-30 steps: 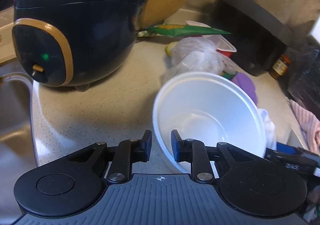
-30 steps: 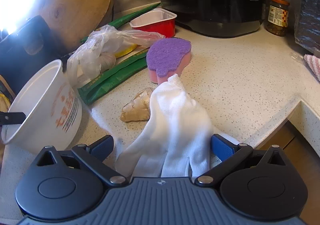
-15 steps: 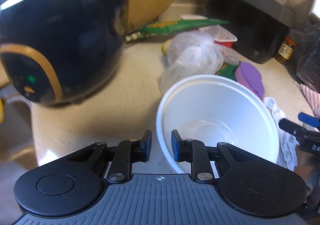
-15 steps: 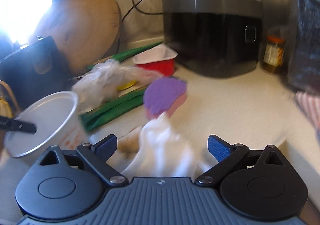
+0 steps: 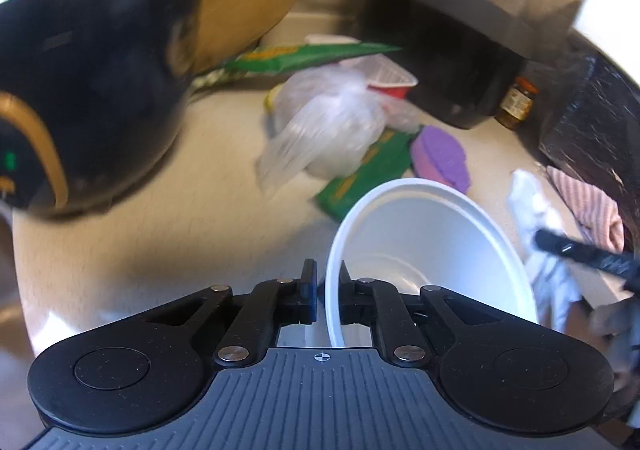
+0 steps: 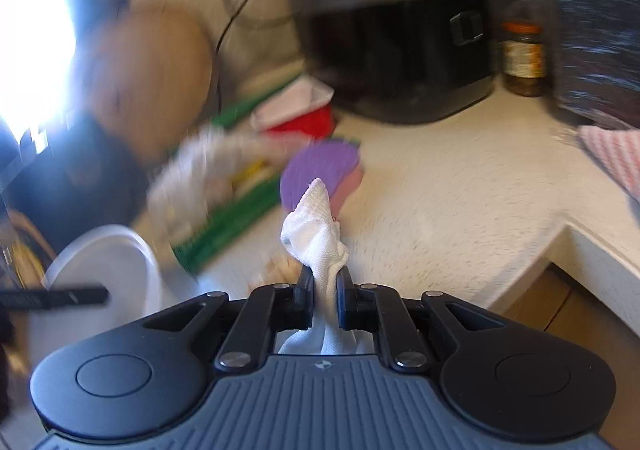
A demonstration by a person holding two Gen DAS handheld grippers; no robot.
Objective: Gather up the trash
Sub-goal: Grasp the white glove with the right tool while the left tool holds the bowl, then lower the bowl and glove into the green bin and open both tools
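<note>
Left gripper (image 5: 324, 284) pinched closed on a white bowl's rim (image 5: 333, 290), right gripper (image 6: 323, 288) just clamped on bunched white cloth (image 6: 316, 238), both angled downward.

Motion blur smears the plastic bag (image 6: 192, 178) and cutting board (image 6: 152, 70).

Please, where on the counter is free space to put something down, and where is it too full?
Free: the counter between the purple sponge, the black appliance and the counter's front edge. Also free: the strip before the dark rice cooker. Crowded: the middle, with plastic bag, green packets and red tub.
</note>
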